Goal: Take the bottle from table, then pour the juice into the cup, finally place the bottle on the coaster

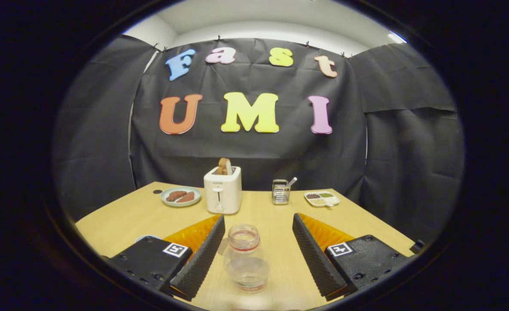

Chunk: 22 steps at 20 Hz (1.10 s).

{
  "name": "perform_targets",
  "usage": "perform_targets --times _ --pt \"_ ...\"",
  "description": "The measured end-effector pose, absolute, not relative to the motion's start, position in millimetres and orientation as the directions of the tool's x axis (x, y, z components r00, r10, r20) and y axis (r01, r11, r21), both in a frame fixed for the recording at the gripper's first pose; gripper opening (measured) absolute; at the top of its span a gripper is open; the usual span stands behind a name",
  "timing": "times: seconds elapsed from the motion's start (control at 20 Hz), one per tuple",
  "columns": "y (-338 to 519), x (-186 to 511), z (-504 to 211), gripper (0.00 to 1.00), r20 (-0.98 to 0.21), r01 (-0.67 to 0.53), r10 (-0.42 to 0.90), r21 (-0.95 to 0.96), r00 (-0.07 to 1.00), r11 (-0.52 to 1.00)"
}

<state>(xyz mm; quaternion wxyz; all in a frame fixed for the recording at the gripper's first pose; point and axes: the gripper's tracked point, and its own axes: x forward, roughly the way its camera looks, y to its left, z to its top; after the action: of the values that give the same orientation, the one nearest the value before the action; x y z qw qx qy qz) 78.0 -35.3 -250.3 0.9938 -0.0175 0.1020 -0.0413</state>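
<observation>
The bottle (244, 255), a small clear one with its mouth open at the top, is standing upright on the wooden table (276, 216) nearest the camera, sitting between the two fingers of the gripper (254, 255). The fingers are spread wide, with a gap showing on each side of the bottle, so nothing is being held; the left finger is lying closer to it than the right.

The grasp appears to be the step in hand. To do it well, the person should be shifting the gripper a little leftwards so the bottle is centred, then closing on the body below the neck, keeping it upright since the mouth is uncapped.

Further off, a white toaster (222, 190) with a slice in it is standing left of centre, a plate (181, 196) of sausages to its left, a metal rack (281, 192) and a small divided dish (322, 198) to the right. A pale rounded edge is peeking out by the left finger; whether it is the cup or coaster I cannot tell.
</observation>
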Motion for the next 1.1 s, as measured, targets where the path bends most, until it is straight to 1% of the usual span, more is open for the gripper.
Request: perform_targets --times 0.4,0.8,1.1 --pt "-32 75 -293 1.0 -0.254 0.07 -0.076 -0.032 0.964 0.997" --pt "-28 70 -325 1.0 -0.278 0.069 -0.077 -0.037 0.957 0.997" --pt "-22 65 -338 1.0 -0.244 0.068 -0.076 -0.041 0.967 0.997"
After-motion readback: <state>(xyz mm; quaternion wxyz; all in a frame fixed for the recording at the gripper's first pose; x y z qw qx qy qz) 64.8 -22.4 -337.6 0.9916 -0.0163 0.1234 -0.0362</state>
